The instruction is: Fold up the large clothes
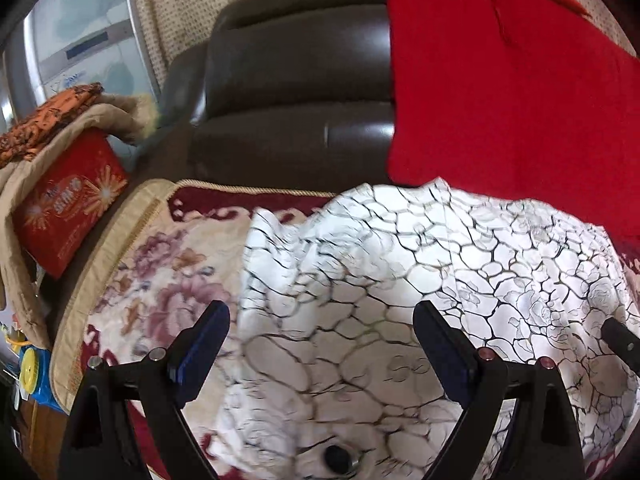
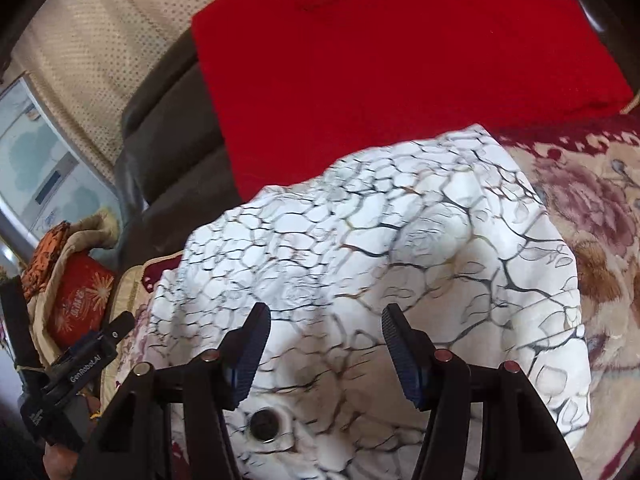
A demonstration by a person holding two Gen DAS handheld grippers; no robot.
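Note:
A white garment [image 1: 400, 280] with a dark cracked-line print lies bunched on a floral blanket [image 1: 168, 264]; it also shows in the right wrist view [image 2: 380, 240]. A dark round button [image 1: 337, 458] sits near its front edge, also in the right wrist view [image 2: 263, 424]. My left gripper [image 1: 322, 320] is open above the garment, holding nothing. My right gripper [image 2: 326, 322] is open above the garment, holding nothing. The right gripper's tip shows at the right edge of the left wrist view [image 1: 620, 340], and the left gripper shows at the left of the right wrist view [image 2: 76, 372].
A red cloth [image 1: 500, 92] drapes over the dark leather sofa back [image 1: 296, 80] behind the garment; it also shows in the right wrist view [image 2: 380, 52]. A red box [image 1: 68, 200] and a folded orange cloth [image 1: 44, 120] sit at the left. The floral blanket [image 2: 600, 208] extends right.

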